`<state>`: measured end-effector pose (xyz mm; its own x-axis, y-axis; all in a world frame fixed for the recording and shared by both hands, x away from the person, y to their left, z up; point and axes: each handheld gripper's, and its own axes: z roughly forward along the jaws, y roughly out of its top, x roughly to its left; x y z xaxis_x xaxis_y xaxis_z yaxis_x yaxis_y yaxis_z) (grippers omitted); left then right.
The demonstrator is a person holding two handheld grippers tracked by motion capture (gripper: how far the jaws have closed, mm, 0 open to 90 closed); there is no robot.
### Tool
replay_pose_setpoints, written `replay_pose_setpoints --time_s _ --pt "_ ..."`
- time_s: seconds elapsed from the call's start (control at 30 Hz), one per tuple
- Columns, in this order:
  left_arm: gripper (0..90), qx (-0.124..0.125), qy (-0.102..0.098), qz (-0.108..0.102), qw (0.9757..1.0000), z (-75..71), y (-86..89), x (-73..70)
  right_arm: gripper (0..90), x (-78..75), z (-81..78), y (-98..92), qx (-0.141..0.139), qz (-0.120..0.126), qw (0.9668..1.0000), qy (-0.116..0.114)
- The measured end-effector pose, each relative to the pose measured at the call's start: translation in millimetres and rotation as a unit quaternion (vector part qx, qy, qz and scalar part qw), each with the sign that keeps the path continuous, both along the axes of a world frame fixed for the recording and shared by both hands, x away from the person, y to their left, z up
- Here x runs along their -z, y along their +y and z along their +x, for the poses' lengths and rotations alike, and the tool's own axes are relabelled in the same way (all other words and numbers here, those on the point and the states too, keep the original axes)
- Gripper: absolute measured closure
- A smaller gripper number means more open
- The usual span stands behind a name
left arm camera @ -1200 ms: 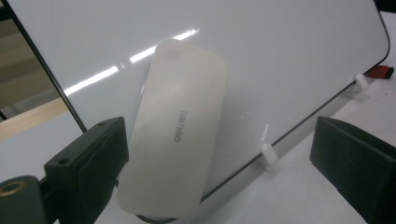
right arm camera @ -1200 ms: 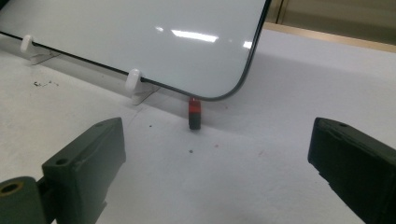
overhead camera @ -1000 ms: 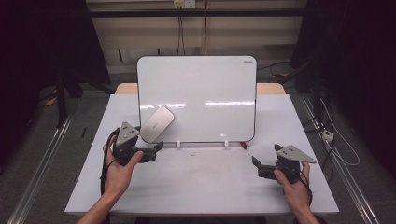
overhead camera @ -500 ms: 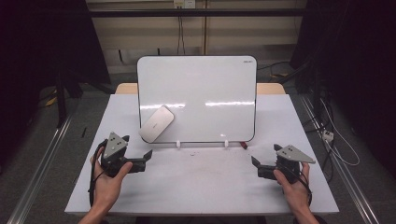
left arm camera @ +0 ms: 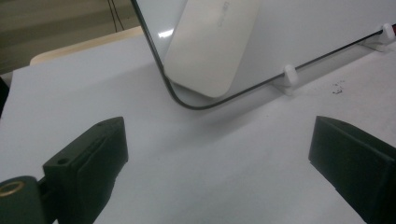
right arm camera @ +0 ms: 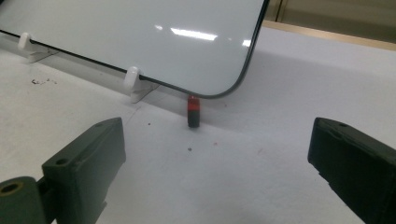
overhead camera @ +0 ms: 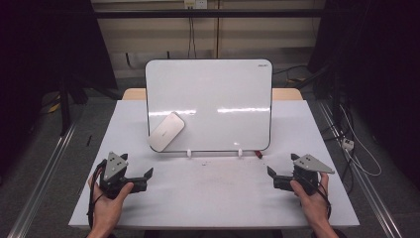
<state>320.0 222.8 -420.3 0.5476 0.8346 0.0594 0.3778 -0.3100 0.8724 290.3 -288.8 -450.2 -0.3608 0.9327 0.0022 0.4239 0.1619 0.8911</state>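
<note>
Resting on the white table [overhead camera: 208, 198], the left gripper [overhead camera: 141, 179] has its jaws wide apart, the whiteboard [overhead camera: 218, 99] and pale eraser [overhead camera: 166, 131] ahead. The right gripper [overhead camera: 272, 177] is equally spread, a red-and-black marker [right arm camera: 193, 111] lying straight ahead.

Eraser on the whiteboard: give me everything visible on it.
The eraser is a flat, pale grey-white oblong with rounded corners, plastic-looking, with faint lettering near one end in the left gripper view. It sits tilted diagonally against the lower left corner of the upright whiteboard, its low end at the board's dark rim. Neither pair of tongs touches it.
</note>
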Motion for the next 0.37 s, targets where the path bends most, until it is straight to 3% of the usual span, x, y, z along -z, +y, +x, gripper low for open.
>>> replay_pose_setpoints --time_s 0.07,0.23,0.27,0.37 --pt "4.6 0.003 -0.006 0.006 1.0000 -0.7 0.0 1.1 4.1 0.0 -0.6 -0.6 0.001 -0.001 1.0000 0.000" --pt "4.5 -0.004 -0.020 -0.012 0.9997 -5.1 2.2 3.0 4.0 -0.6 -3.0 -1.2 0.002 0.000 1.0000 0.000" --pt "4.5 -0.002 -0.020 -0.008 0.9998 -5.1 3.7 2.7 4.0 -0.5 -3.0 -1.6 0.002 0.000 1.0000 0.001" --pt "4.5 -0.009 -0.010 -0.023 0.9996 -2.4 6.2 3.9 3.9 -0.5 -2.8 -1.5 0.003 0.000 1.0000 0.001"
